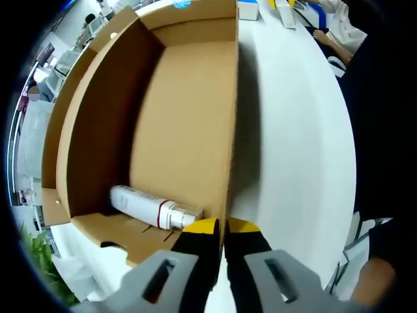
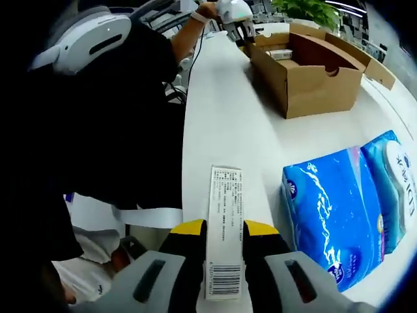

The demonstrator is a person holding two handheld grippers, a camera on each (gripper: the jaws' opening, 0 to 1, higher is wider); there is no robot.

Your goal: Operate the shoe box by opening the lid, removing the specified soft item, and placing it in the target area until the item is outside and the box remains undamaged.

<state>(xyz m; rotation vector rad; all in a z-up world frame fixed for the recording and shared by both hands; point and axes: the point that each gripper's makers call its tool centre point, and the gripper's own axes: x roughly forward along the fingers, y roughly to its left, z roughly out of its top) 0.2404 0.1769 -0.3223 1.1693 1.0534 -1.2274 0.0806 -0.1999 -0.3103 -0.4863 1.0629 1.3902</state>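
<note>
1. Here, in the left gripper view, the left gripper (image 1: pixel 221 228) has its yellow-tipped jaws pinched narrow on the near wall of the open cardboard shoe box (image 1: pixel 189 117).
2. A white tube (image 1: pixel 153 207) with a red band lies on the box floor, just beside that wall.
3. In the right gripper view, the right gripper (image 2: pixel 225 229) clamps a long white labelled pack (image 2: pixel 225 228) with a barcode.
4. Two blue tissue packs (image 2: pixel 345 208) lie on the white table (image 2: pixel 221 111), well apart from the open box.
5. A person in dark clothing (image 2: pixel 98 117) stands at the table edge.
</note>
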